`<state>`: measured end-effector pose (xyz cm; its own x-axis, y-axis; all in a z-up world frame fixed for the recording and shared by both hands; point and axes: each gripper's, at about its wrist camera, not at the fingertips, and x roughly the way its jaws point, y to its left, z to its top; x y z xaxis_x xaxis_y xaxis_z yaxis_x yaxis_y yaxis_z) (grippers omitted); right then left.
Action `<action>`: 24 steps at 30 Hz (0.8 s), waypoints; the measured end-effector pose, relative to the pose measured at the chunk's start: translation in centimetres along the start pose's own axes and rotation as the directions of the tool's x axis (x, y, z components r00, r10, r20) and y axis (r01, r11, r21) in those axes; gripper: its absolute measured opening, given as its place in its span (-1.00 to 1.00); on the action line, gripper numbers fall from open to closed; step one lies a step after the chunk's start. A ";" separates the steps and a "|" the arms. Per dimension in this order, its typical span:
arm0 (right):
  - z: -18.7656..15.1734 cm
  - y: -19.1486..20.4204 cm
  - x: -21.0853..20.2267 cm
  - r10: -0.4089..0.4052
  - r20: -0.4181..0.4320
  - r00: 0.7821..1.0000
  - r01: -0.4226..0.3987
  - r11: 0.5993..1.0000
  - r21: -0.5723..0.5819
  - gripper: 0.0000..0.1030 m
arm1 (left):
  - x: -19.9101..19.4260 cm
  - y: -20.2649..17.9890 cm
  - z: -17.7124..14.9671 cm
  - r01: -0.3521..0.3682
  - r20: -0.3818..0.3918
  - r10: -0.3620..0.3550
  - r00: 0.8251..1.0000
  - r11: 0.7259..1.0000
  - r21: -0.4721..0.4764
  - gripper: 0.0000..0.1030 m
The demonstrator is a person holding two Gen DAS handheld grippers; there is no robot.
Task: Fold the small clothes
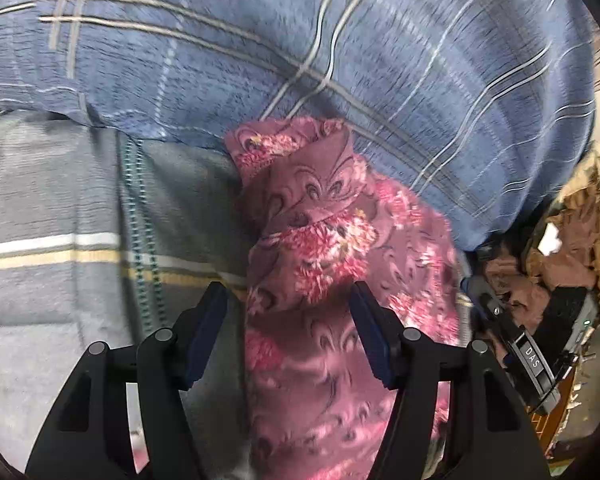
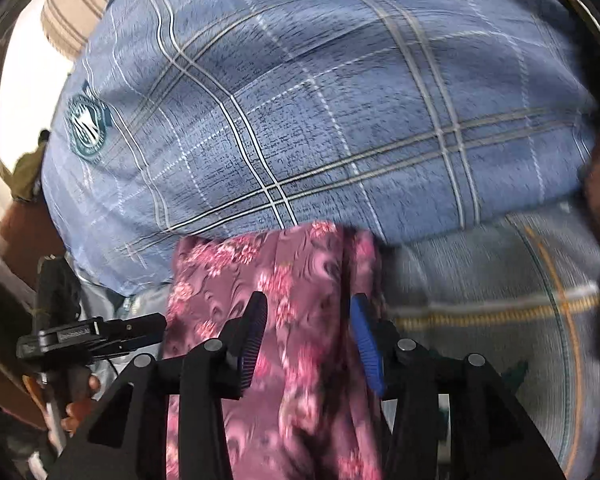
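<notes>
A bulging blue plaid pillow [image 1: 340,60] rises just ahead of the left gripper [image 1: 288,312], and a grey striped sheet [image 1: 52,208] spreads out to its left. The right gripper [image 2: 308,320] faces the same pillow, with bare sheet to its right. Both grippers are spread wide, gripping nothing. A rumpled maroon floral garment [image 1: 320,248] runs between each pair of fingers, reaching the pillow's edge.
</notes>
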<state>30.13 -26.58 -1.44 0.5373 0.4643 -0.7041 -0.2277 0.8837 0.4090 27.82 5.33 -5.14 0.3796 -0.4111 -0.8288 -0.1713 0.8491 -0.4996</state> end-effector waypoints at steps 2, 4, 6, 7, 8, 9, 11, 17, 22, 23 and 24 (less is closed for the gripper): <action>0.0 0.0 2.0 -0.067 -0.053 0.996 0.065 0.997 -0.039 -0.30 | 1.7 -0.4 0.6 -0.068 -0.002 0.068 0.998 0.997 0.024 0.28; -0.1 -0.5 4.4 -0.143 -0.137 0.980 0.134 0.989 -0.068 -0.51 | 2.7 -0.2 0.8 -0.072 -0.024 0.073 0.997 0.997 0.012 0.31; 0.0 -1.0 3.2 -0.117 -0.107 0.987 0.113 0.993 -0.042 -0.49 | 2.0 0.1 0.9 -0.048 -0.033 0.047 0.998 0.999 -0.012 0.30; 0.0 -1.4 1.8 -0.094 -0.078 0.992 0.092 0.995 -0.022 -0.37 | 1.2 0.4 0.7 -0.030 -0.025 0.030 0.999 1.000 -0.006 0.30; -0.2 -2.0 0.3 -0.061 -0.048 0.997 0.061 0.998 0.001 -0.36 | 0.1 0.6 0.4 -0.018 -0.011 0.018 1.000 1.000 0.010 0.30; -0.5 -2.7 -0.8 -0.029 -0.035 0.999 0.030 0.999 0.021 -0.32 | -0.8 1.0 0.0 -0.002 -0.001 0.002 1.000 1.000 0.017 0.29; -1.6 -4.4 -2.2 0.071 -0.052 0.996 -0.067 0.994 0.084 -0.03 | -2.2 2.0 -0.5 0.068 -0.004 -0.068 0.998 0.998 0.007 0.29; -5.5 -5.7 -1.7 0.226 -0.100 0.969 -0.206 0.963 0.172 0.03 | -1.4 2.8 -3.6 0.175 -0.060 -0.179 0.982 0.983 -0.062 0.30; -5.7 -5.1 -2.0 0.295 -0.052 0.954 -0.278 0.937 0.214 0.07 | -0.1 2.1 -4.9 0.195 -0.099 -0.202 0.974 0.978 -0.077 0.30; -5.4 -5.2 -3.0 0.330 0.001 0.944 -0.323 0.923 0.210 0.07 | -0.2 1.8 -5.0 0.196 -0.097 -0.201 0.975 0.978 -0.065 0.30; -5.4 -5.2 -3.7 0.348 0.031 0.937 -0.347 0.915 0.205 0.09 | -0.3 1.8 -4.9 0.197 -0.097 -0.202 0.974 0.978 -0.061 0.30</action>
<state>24.91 -32.53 -4.11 0.4488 0.7409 -0.4996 -0.2281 0.6355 0.7376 22.97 5.33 -6.97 0.3161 -0.6046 -0.7311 -0.1484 0.7296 -0.6675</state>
